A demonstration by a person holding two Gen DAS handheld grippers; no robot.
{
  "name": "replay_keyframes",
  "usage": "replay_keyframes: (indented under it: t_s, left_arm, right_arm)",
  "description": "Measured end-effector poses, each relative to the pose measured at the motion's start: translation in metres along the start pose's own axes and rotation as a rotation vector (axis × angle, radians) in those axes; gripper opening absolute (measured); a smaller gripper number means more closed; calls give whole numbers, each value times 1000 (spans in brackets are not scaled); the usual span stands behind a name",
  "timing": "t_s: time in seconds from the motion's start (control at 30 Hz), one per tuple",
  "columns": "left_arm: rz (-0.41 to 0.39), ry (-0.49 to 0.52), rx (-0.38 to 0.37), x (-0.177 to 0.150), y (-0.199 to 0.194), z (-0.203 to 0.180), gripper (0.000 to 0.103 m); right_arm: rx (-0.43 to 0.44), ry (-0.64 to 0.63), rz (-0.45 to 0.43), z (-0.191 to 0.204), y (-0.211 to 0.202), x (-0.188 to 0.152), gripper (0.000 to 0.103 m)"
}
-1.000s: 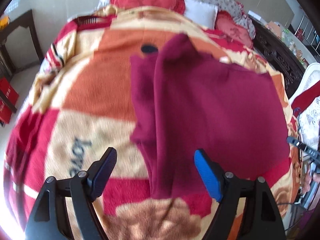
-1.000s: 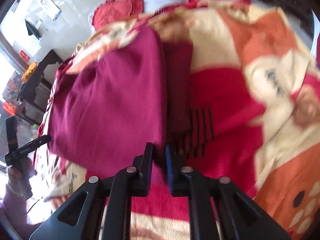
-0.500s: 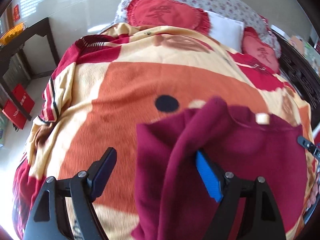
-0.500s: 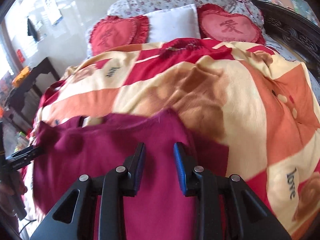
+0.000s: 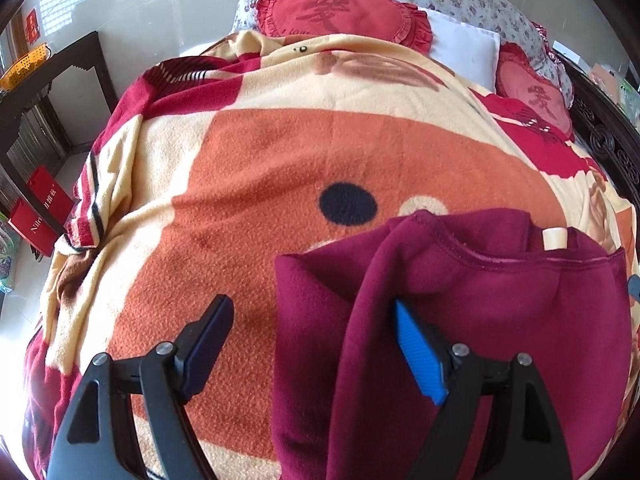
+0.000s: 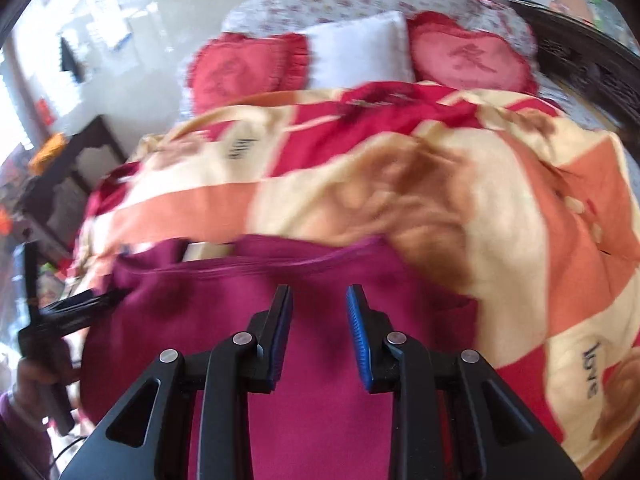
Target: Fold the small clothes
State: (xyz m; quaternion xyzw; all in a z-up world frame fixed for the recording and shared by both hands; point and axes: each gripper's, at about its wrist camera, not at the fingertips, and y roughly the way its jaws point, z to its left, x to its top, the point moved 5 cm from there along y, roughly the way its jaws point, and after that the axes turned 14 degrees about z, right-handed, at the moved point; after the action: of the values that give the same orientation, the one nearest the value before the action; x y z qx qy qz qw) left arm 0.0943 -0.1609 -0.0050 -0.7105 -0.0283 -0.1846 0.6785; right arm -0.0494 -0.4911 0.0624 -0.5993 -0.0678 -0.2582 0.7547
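A bed fills the room, covered by an orange, cream and red blanket (image 5: pixel 280 184). On its near right part lies a maroon fleece top (image 5: pixel 500 320), neckline toward the far pillows, one fold draped over the left gripper (image 5: pixel 316 344), whose jaws gape wide, clasping nothing. The right gripper (image 6: pixel 318 320) hovers above the top, jaws parted. Beyond lie two red heart cushions (image 5: pixel 340 12) and a white pillow (image 6: pixel 360 48).
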Motion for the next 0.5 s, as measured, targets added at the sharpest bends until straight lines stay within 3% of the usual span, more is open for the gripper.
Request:
replay_keyframes:
  t_s: [0.27,0.5]
  left_arm:
    - [-23,0,-8,-14,-32,11,85]
    - [-7,10,-7,-42,-45,27,84]
  right_arm:
    - [119,-243,81,120,32,-5,9]
    - [177,-298,130,183,71,6,9]
